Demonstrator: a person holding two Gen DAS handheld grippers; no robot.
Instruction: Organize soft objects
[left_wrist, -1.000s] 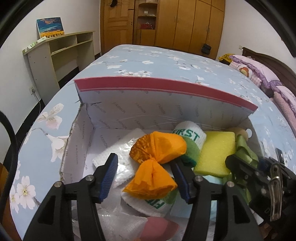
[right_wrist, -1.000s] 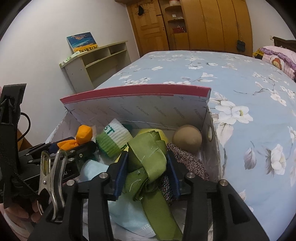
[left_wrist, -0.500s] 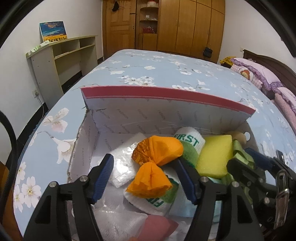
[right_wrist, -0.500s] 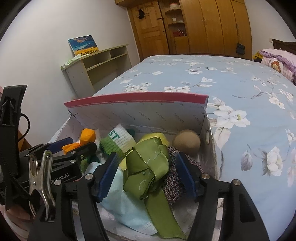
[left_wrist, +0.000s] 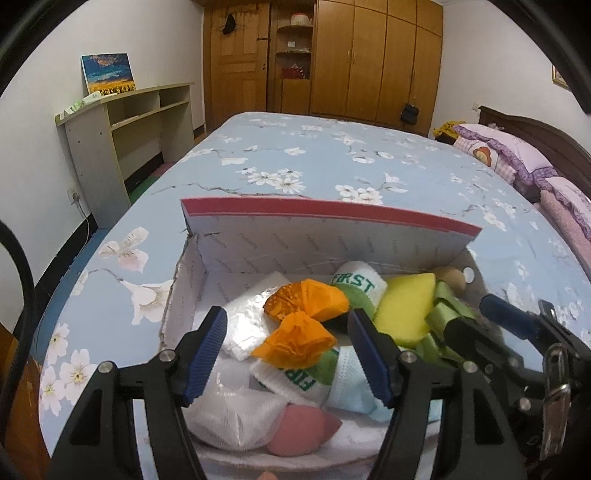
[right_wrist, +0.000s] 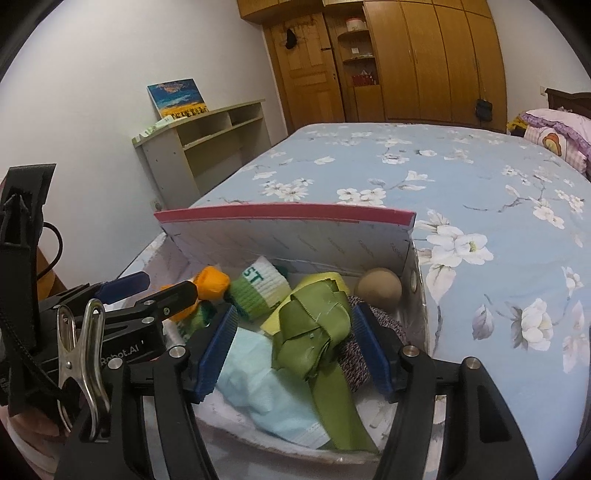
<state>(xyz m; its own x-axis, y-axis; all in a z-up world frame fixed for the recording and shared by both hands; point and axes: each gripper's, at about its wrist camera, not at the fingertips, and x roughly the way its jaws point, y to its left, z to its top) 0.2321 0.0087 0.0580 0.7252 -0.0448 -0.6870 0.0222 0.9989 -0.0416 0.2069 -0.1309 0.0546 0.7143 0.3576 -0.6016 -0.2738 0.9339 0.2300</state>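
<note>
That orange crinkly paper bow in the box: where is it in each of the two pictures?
Left wrist view: the orange paper bow lies mid-frame, between the open left gripper fingers.
Right wrist view: left of centre, mostly hidden behind the other gripper.
Shared landmark: the white-and-green FIRST sock.

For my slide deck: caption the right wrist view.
Right tool open over a green ribbon in a box of soft items on a bed.

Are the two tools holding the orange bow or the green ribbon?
Neither. Both tools have just been opening: the left tool stands apart from the orange bow, and the right tool from the green ribbon. Both lie loose in the box.
</note>
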